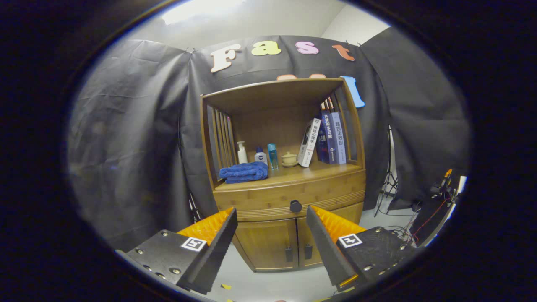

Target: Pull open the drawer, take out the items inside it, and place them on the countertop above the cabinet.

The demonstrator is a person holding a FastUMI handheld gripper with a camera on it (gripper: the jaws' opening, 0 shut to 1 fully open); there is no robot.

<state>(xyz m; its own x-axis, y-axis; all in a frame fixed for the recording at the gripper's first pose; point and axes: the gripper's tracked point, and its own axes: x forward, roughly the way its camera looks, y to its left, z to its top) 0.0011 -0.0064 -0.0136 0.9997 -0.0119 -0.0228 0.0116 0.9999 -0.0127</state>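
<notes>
Gripper [272, 218] wide open, empty; drawer [289, 193] shut, knob [295, 206] at 12 o'clock; likely stiff, grip knob.

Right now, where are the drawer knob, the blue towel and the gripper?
drawer knob [295, 206], gripper view, middle of the round knob.
blue towel [244, 172], gripper view, middle of the folded cloth.
gripper [272, 219], gripper view, open gap between its fingertips.

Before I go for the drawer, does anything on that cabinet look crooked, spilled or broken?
Only the white book leans against the upright books. Drawer shut, knob intact; hand-held gripper open, short of it.
</notes>
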